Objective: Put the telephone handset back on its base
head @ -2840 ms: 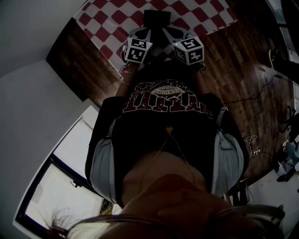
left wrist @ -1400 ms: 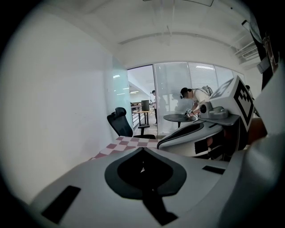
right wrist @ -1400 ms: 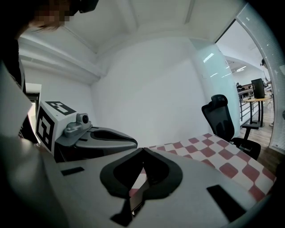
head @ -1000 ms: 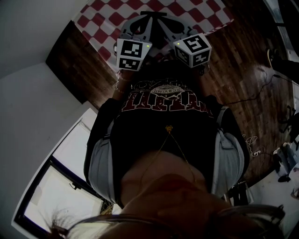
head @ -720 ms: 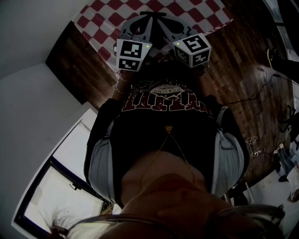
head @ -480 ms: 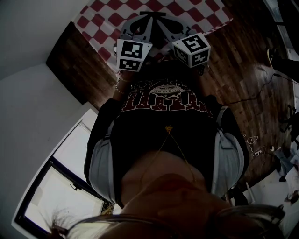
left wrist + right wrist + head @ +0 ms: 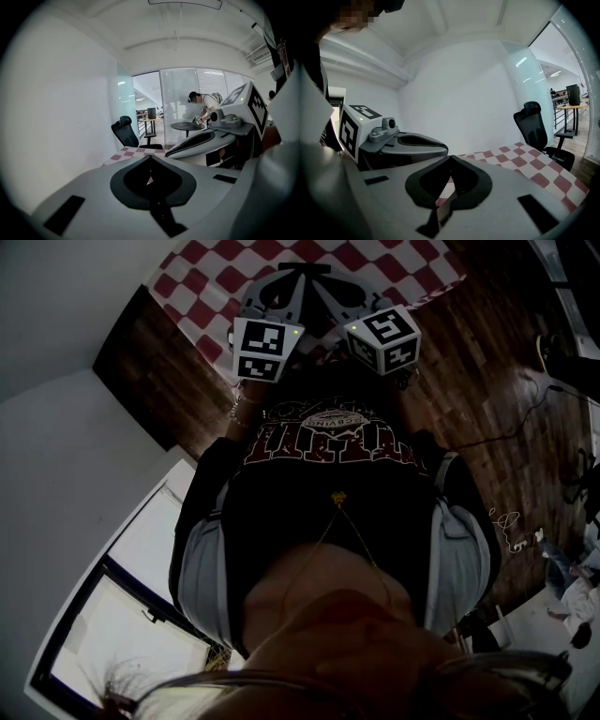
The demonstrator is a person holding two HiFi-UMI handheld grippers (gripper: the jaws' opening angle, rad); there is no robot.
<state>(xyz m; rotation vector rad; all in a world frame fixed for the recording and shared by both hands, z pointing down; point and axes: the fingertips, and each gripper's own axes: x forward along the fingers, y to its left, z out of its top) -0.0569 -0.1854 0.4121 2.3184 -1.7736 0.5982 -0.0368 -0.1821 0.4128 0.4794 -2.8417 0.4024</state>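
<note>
Fingers [image 7: 129, 180] of my left gripper [image 7: 150, 157] are clenched tip to tip on nothing, and my right gripper [image 7: 450, 158] is clenched empty as well, with a sliver of the red-and-white checkered cloth [image 7: 520, 161] showing through the gap behind its tips. Both hang side by side close to the person's dark printed shirt [image 7: 328, 442], over the near edge of that cloth. I cannot tell where the telephone handset or its base lies; none of my views shows them.

The person wears a black T-shirt [image 7: 319, 521] with a dark red and white print and grey sleeves [image 7: 202, 568]. The grey left gripper [image 7: 150, 157] and right gripper [image 7: 450, 158] each carry a black-and-white marker cube [image 7: 265, 349].
</note>
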